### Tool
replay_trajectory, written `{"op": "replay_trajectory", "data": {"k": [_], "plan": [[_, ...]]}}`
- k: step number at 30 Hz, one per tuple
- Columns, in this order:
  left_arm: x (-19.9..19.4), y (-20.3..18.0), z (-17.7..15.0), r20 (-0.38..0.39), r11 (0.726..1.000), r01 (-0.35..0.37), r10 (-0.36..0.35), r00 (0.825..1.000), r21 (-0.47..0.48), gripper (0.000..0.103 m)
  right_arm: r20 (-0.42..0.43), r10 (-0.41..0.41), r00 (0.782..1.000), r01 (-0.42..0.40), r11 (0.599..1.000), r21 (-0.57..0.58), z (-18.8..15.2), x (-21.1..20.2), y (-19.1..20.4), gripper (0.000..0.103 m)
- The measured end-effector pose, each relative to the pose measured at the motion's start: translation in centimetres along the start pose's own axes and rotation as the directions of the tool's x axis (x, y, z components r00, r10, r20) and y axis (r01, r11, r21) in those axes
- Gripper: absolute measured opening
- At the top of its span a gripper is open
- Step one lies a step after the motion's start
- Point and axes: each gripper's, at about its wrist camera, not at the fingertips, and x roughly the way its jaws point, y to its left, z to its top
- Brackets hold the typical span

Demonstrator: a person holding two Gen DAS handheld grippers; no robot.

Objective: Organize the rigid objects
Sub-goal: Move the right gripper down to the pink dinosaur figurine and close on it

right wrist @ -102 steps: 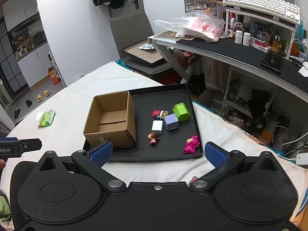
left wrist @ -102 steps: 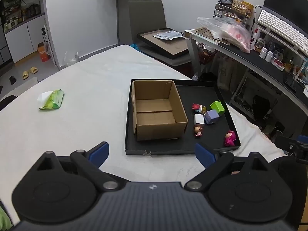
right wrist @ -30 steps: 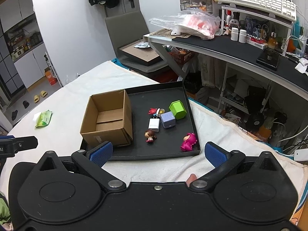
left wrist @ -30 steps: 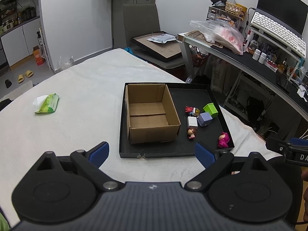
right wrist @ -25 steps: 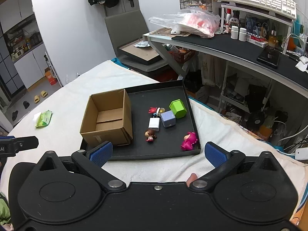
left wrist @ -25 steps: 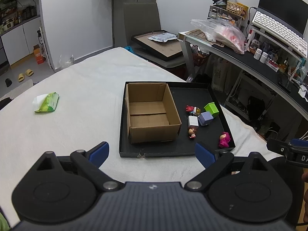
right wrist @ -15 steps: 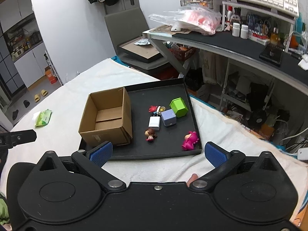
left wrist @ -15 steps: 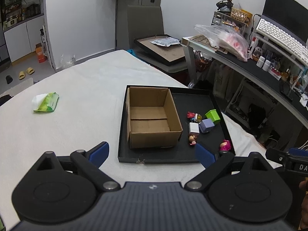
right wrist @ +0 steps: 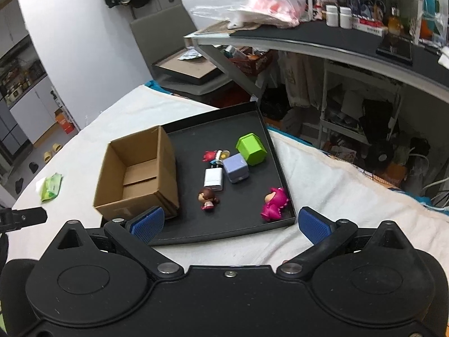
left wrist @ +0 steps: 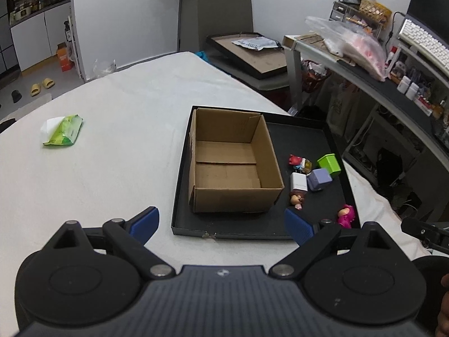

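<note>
Empty cardboard box (left wrist: 235,163) filled the tray's (left wrist: 334,143) left side, toys (right wrist: 238,170) loose along its right, apparently awaiting boxing. Left gripper (left wrist: 221,221) and right gripper (right wrist: 228,221) hovered short of the tray's near edge, jaws wide, holding nothing.

— Tally for the black tray (right wrist: 276,151)?
— One cardboard box (right wrist: 140,174). Three small figures: red (right wrist: 209,156), brown-haired (right wrist: 207,196), pink (right wrist: 273,203). Two cubes, green (right wrist: 250,148) and lilac (right wrist: 235,167). One white charger (right wrist: 213,179).
— Off the tray?
— One green packet (left wrist: 63,130) on the cloth. Two grippers: left (left wrist: 221,221), right (right wrist: 228,221).
</note>
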Motion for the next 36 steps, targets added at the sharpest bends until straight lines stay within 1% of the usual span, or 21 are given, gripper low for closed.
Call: {"op": "replay_trajectory", "data": {"k": [3,5,7,10,11,16,18,21,23,25,29,32,34,36], "plan": [[1.2,-0.1,0.3,-0.010,1.000,-0.006,0.006,1.000,-0.004,0.095,-0.015,-0.008,1.000,0.008,1.000,0.023,0.2,1.5,-0.7,0.102],[1.8,-0.1,0.4,-0.018,1.000,-0.005,0.004,1.000,-0.011,0.095,-0.023,-0.017,1.000,0.018,0.999,0.032,0.3,2.5,-1.1,0.100],[2.6,0.1,0.7,-0.029,1.000,-0.008,0.008,1.000,-0.023,0.095,-0.039,-0.024,0.999,0.026,0.999,0.042,0.5,3.6,-1.4,0.092],[3.8,0.5,1.2,-0.042,0.999,-0.020,0.018,0.999,-0.047,0.094,-0.067,-0.020,0.998,0.024,0.998,0.061,0.8,5.2,-1.8,0.086],[4.2,0.7,1.4,-0.049,0.998,-0.022,0.019,0.999,-0.055,0.092,-0.078,-0.027,0.997,0.032,0.997,0.064,1.0,5.8,-1.9,0.085],[6.6,1.3,2.4,-0.087,0.994,-0.063,0.055,0.995,-0.087,0.092,-0.108,-0.049,0.993,0.061,0.992,0.108,2.1,7.8,-2.9,0.079],[7.4,1.5,2.9,-0.098,0.992,-0.082,0.072,0.993,-0.099,0.090,-0.123,-0.061,0.990,0.076,0.990,0.118,2.3,8.7,-3.2,0.078],[8.8,1.9,3.6,-0.114,0.988,-0.099,0.086,0.990,-0.114,0.086,-0.145,-0.070,0.987,0.091,0.986,0.139,2.5,9.9,-3.8,0.078],[9.8,2.2,4.0,-0.129,0.986,-0.117,0.102,0.986,-0.116,0.082,-0.162,-0.073,0.984,0.098,0.983,0.154,2.5,10.8,-4.0,0.077],[10.8,2.4,4.3,-0.147,0.984,-0.131,0.113,0.983,-0.120,0.077,-0.173,-0.066,0.983,0.094,0.983,0.155,2.5,11.5,-4.0,0.074],[12.8,2.9,4.8,-0.182,0.981,-0.149,0.125,0.975,-0.125,0.069,-0.192,-0.067,0.979,0.100,0.981,0.167,2.6,13.0,-3.8,0.074],[14.2,3.2,5.0,-0.206,0.980,-0.158,0.131,0.970,-0.119,0.066,-0.207,-0.081,0.975,0.116,0.980,0.162,2.5,14.3,-3.7,0.073],[15.1,3.5,5.1,-0.224,0.980,-0.159,0.130,0.966,-0.117,0.064,-0.227,-0.085,0.970,0.124,0.979,0.163,2.4,15.1,-3.7,0.070],[16.0,3.7,5.1,-0.244,0.982,-0.158,0.128,0.961,-0.106,0.061,-0.248,-0.091,0.964,0.134,0.978,0.162,2.3,16.0,-3.5,0.070]]}}
